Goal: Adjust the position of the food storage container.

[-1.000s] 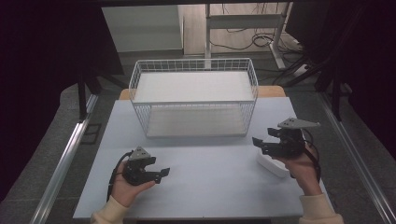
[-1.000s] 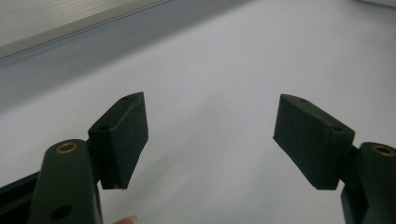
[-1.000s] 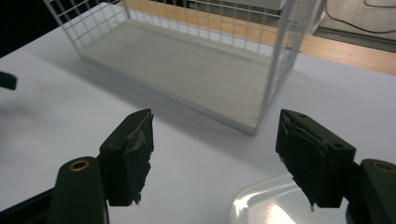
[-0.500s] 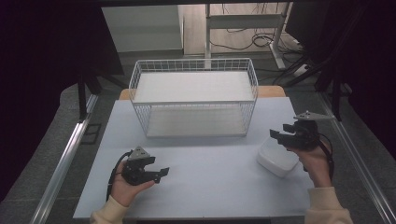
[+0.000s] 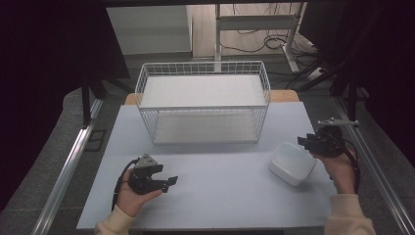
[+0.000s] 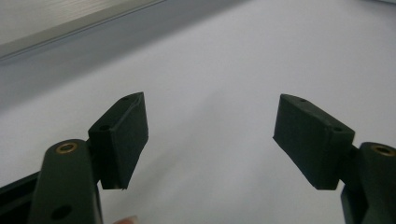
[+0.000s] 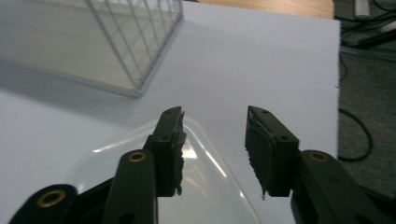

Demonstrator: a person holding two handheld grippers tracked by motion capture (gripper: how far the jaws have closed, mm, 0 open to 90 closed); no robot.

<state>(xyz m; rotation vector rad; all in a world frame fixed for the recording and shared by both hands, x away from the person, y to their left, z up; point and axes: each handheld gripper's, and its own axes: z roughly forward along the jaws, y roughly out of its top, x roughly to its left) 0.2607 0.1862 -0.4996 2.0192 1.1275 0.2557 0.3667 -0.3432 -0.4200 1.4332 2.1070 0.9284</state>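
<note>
A white, shallow bowl (image 5: 292, 163) sits on the pale table (image 5: 220, 200) at the right. My right gripper (image 5: 307, 142) hovers at the bowl's right edge, pointing left. In the right gripper view its jaws (image 7: 215, 114) stand partly apart after just closing in; the bowl's translucent rim (image 7: 210, 196) runs into the gap, and neither pad presses on it. My left gripper (image 5: 171, 180) rests low over the table at the front left, open, with only bare tabletop between its jaws (image 6: 210, 100).
A white wire basket (image 5: 203, 108) stands at the back middle of the table, its corner near in the right gripper view (image 7: 135, 46). The table's right edge drops to grey floor with cables (image 7: 359, 135). Metal rails run along both sides.
My right gripper has moved rightward from over the bowl's left part to its right edge, uncovering the bowl, and its jaws have narrowed. The left gripper has stayed put.
</note>
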